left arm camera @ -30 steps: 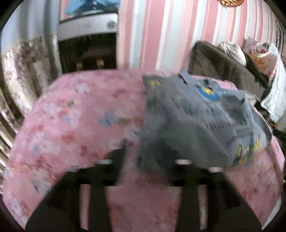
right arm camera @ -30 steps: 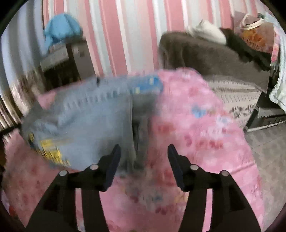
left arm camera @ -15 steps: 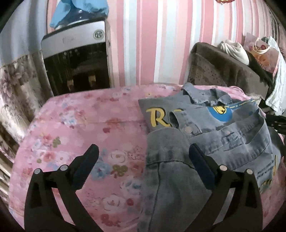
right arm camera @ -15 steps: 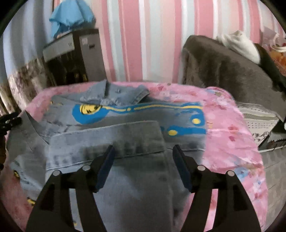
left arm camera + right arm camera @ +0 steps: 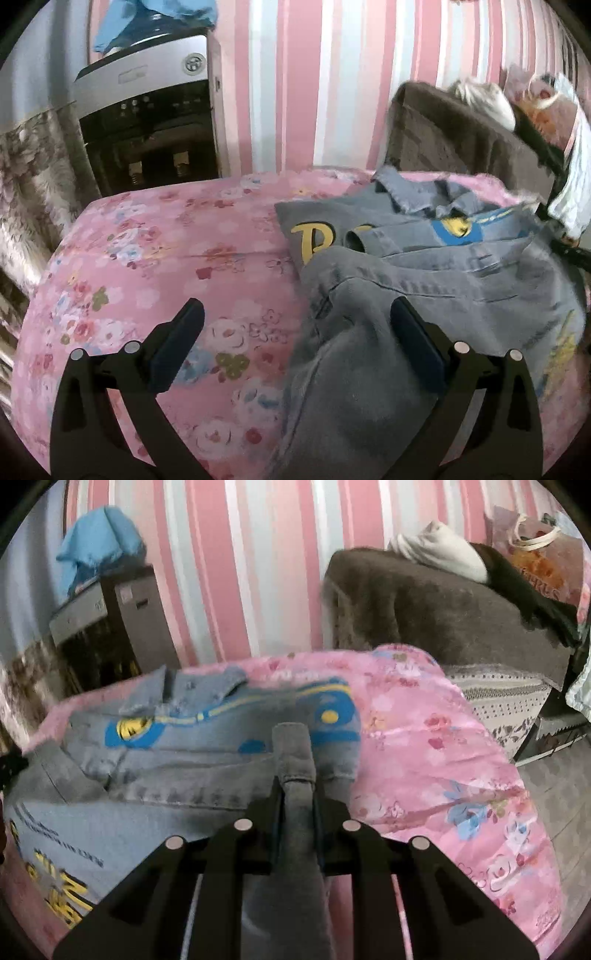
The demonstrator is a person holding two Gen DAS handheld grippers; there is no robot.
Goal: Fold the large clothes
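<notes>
A wall (image 5: 258, 554) striped pink, white and grey fills twelve o'clock. At ten o'clock stands a grey-and-black appliance (image 5: 147, 122) topped with blue cloth (image 5: 99, 542). A brown-covered sofa (image 5: 443, 616) sits at two o'clock. Pink floral bedding (image 5: 147, 266) spreads below.

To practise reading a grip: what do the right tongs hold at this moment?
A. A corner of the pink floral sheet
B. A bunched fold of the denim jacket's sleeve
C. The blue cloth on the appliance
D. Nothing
B: in the right wrist view the right tongs pinch a ridge of the denim jacket, whose sleeve cuff sticks out past the tips.
</notes>
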